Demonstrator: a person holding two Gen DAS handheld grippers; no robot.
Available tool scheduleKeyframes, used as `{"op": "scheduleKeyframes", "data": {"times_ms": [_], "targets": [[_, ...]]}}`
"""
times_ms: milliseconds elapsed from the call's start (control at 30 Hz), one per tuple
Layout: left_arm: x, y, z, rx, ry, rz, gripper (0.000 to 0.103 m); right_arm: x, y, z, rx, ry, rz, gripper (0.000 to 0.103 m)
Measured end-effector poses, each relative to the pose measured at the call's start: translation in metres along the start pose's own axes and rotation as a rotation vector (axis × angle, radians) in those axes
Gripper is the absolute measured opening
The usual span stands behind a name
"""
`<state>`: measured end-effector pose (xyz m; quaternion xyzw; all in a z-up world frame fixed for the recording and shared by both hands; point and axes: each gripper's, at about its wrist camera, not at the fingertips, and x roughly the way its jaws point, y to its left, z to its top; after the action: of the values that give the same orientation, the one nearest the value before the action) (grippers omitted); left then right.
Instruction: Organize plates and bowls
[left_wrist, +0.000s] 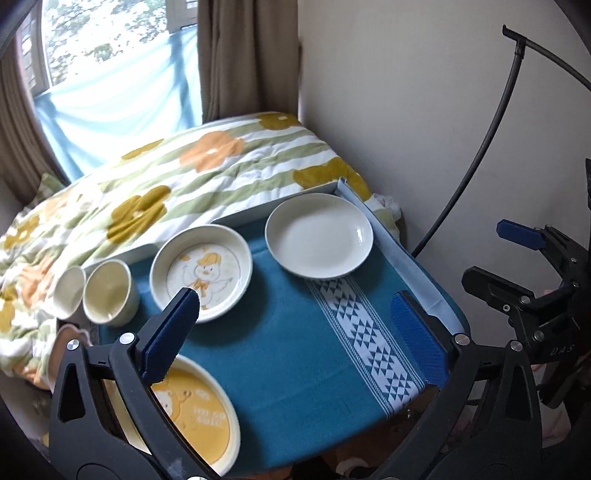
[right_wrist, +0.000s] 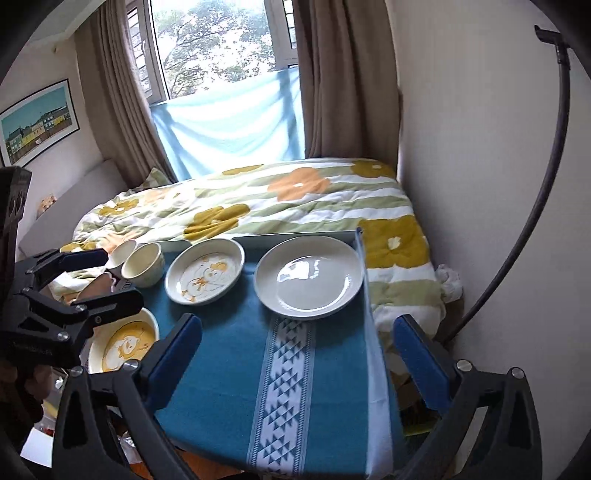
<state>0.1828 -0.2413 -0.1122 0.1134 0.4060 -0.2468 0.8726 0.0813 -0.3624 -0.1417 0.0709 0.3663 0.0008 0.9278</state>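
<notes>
On a table with a teal cloth (left_wrist: 288, 343) stand a plain white plate (left_wrist: 318, 235) at the far right, a duck-print dish (left_wrist: 201, 272) left of it, two small cream bowls (left_wrist: 109, 291) (left_wrist: 68, 291) at the far left, and a yellow bear-print plate (left_wrist: 199, 410) at the near left. They also show in the right wrist view: white plate (right_wrist: 308, 277), duck dish (right_wrist: 204, 270), bowls (right_wrist: 143, 264) (right_wrist: 122, 253), bear plate (right_wrist: 123, 345). My left gripper (left_wrist: 299, 332) is open and empty, above the cloth. My right gripper (right_wrist: 295, 362) is open and empty.
A bed with a flowered quilt (right_wrist: 258, 199) lies beyond the table, under a curtained window (right_wrist: 221, 48). A white wall (left_wrist: 424, 110) is on the right with a black cable (left_wrist: 491, 129) along it. The table's right edge (right_wrist: 373, 354) has a pale blue fold.
</notes>
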Motion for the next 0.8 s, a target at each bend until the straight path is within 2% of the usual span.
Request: {"op": "scheduleKeyframes", "data": {"times_ms": [100,167,400,700,767,800], "targets": [[0.03,-0.001,0.025,0.034,0.028,-0.068,0.103,0.005,-0.016,0.007,0.007,0.037,-0.071,0.103],[0.056,0.003,0.041,0.043,0.064,-0.094,0.103,0.014,-0.027,0.011,0.058,0.082,-0.102,0.103],[0.149,0.022,0.079,0.1,0.176,-0.213,0.103,0.057,-0.063,0.011,0.268,0.148,-0.152,0.103],[0.238,0.068,0.093,0.052,0.286,-0.278,0.101,0.125,-0.062,0.002,0.471,0.193,-0.043,0.103],[0.253,0.073,0.093,0.05,0.311,-0.306,0.096,0.139,-0.061,0.0,0.504,0.199,-0.039,0.098],[0.26,0.073,0.093,0.059,0.321,-0.309,0.09,0.146,-0.06,0.0,0.521,0.202,-0.037,0.092]]}}
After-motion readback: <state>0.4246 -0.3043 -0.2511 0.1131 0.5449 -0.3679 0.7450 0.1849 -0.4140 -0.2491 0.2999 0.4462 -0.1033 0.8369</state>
